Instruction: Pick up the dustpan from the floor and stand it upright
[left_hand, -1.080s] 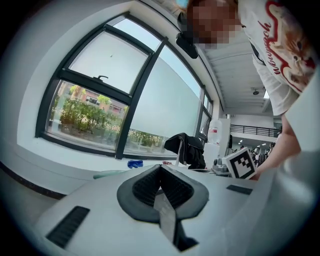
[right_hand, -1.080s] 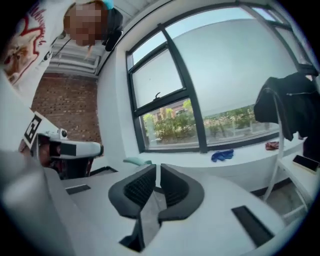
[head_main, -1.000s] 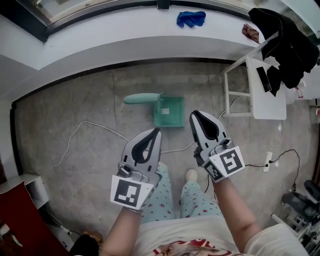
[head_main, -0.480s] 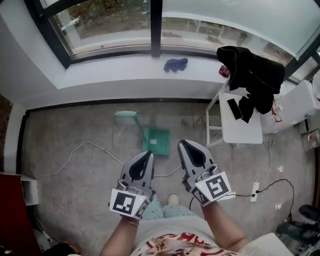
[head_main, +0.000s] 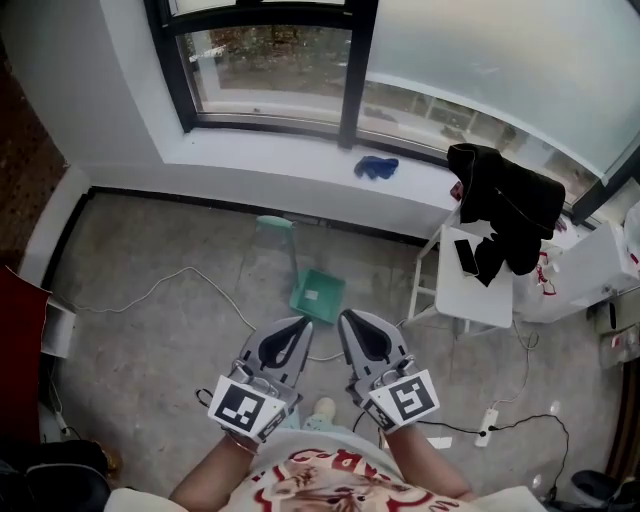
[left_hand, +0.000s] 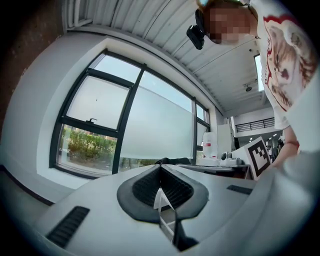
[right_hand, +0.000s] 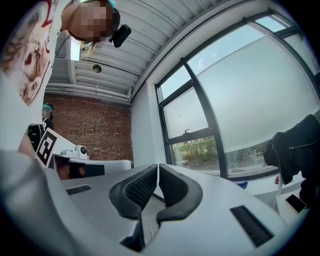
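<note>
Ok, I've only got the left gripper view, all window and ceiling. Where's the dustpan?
Observer: The green dustpan is on the floor below the window, ahead of the left gripper and right gripper; neither touches it.
Operator: Is the right one carrying anything?
Observer: No, the right gripper view shows it shut and empty.
Operator: Any floor hazards?
Observer: A white cable runs across the floor, left of the dustpan in the head view.
</note>
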